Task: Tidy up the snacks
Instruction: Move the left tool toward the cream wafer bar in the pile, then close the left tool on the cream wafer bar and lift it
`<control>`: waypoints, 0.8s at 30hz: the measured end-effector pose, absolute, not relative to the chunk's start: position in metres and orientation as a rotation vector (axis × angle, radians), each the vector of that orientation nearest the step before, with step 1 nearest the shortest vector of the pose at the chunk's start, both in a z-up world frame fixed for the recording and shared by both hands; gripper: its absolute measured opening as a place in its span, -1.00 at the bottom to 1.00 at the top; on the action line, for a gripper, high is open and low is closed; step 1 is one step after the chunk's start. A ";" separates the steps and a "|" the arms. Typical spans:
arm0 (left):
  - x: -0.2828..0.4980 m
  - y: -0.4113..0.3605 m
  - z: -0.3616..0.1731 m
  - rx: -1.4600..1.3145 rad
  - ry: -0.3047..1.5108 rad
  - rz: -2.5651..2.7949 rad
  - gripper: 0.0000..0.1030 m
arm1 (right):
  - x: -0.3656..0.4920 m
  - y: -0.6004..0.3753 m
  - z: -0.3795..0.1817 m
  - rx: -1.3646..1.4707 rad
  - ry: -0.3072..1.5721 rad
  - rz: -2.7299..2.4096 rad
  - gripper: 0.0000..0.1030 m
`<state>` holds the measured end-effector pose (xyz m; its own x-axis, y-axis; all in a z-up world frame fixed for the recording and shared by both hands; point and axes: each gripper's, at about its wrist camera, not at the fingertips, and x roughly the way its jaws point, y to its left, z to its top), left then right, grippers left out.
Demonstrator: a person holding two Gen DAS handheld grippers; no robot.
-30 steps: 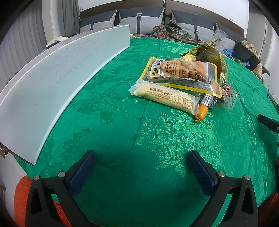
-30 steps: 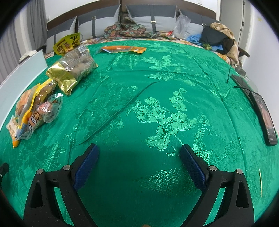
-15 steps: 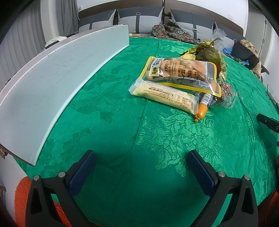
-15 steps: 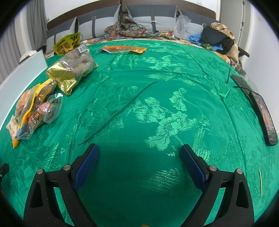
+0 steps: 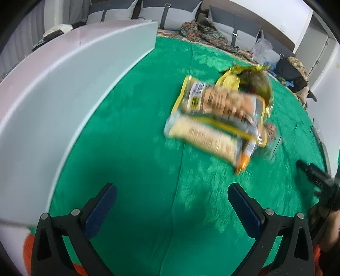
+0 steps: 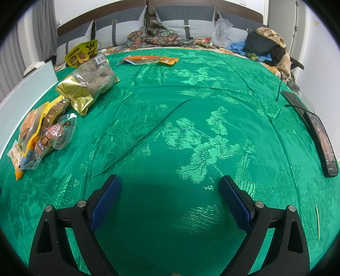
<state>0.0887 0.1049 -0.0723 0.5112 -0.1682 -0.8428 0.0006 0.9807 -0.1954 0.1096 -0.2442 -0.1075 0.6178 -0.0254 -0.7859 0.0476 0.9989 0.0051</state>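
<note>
Left wrist view shows the left tool [image 5: 172,201] open and empty, aimed at the heap of snack packets [image 5: 221,118] right of centre, probably to pick one; the right tool [image 6: 170,191], also open and empty, waits over bare green cloth [image 6: 191,131], its snacks [image 6: 42,131] at the left edge

We're in a bedroom, folks, a lived-in home. That wide surface is a bed [image 6: 191,131] under a green floral brocade spread, running back to a brown headboard [image 6: 204,4] lined with grey strapped pillows [image 6: 119,29]. A patterned garment [image 6: 157,36] lies crumpled at the pillows, and clothes and a dark bag [image 6: 263,45] are heaped at the far right corner. Grey curtains [image 6: 12,53] hang on the left. A phone [image 6: 323,144] lies on the spread's right edge, snack packets [image 6: 89,82] scattered on the left.
</note>
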 end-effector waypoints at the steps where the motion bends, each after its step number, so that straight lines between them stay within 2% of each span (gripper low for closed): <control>1: 0.094 0.103 -0.069 -0.169 1.028 -0.108 0.99 | 0.109 -0.244 -0.108 0.026 0.904 -0.042 0.88; 4: 0.114 0.093 -0.061 -0.131 1.044 -0.053 0.99 | 0.110 -0.244 -0.108 0.026 0.904 -0.042 0.88; 7: 0.133 0.088 -0.061 -0.210 1.060 0.010 0.99 | 0.110 -0.245 -0.108 0.026 0.904 -0.042 0.87; 12: 0.164 0.069 -0.085 -0.234 1.169 0.202 0.99 | 0.110 -0.245 -0.108 0.026 0.904 -0.042 0.88; 18: 0.164 0.067 -0.088 -0.221 1.180 0.228 1.00 | 0.109 -0.245 -0.108 0.027 0.904 -0.041 0.88; 24: 0.158 0.099 -0.090 -0.212 1.241 0.149 1.00 | 0.109 -0.245 -0.108 0.028 0.904 -0.041 0.88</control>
